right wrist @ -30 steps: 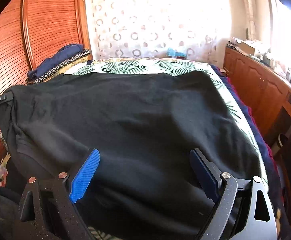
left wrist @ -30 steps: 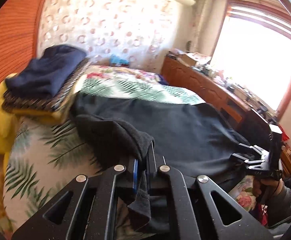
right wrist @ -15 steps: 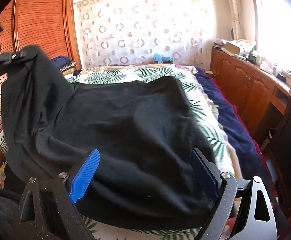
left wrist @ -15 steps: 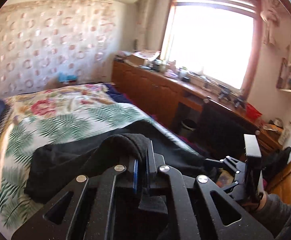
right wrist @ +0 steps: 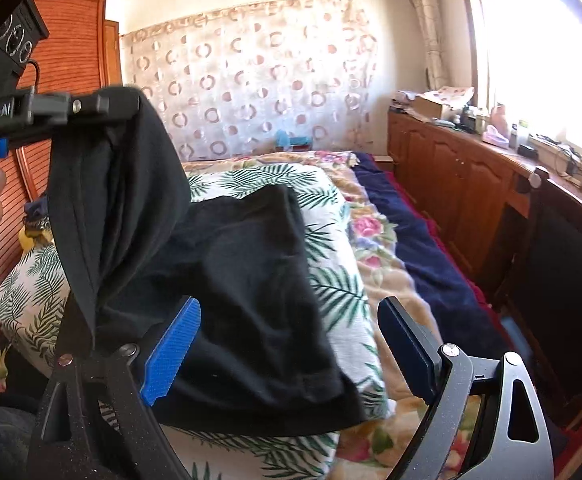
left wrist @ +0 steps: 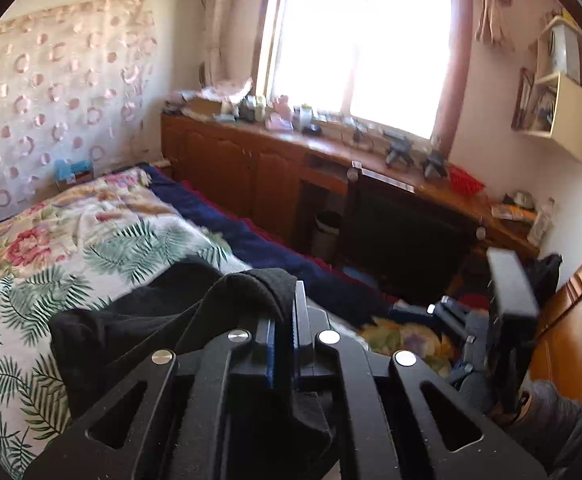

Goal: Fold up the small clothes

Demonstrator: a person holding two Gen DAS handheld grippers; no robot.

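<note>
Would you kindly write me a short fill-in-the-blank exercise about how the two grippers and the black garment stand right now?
1. The left gripper is shut on the ____ garment.
2. The right gripper has its jaws ____.
3. The garment's lower part lies on the ____-patterned bedspread.
4. The right gripper's finger pads are ____ in colour.

Missing words: black; open; leaf; blue

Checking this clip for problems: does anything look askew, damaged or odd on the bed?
Nothing damaged or spilled. The black garment lies bunched and skewed across the bed, one edge lifted by the shut left gripper; the right gripper is open, holding nothing.
</note>
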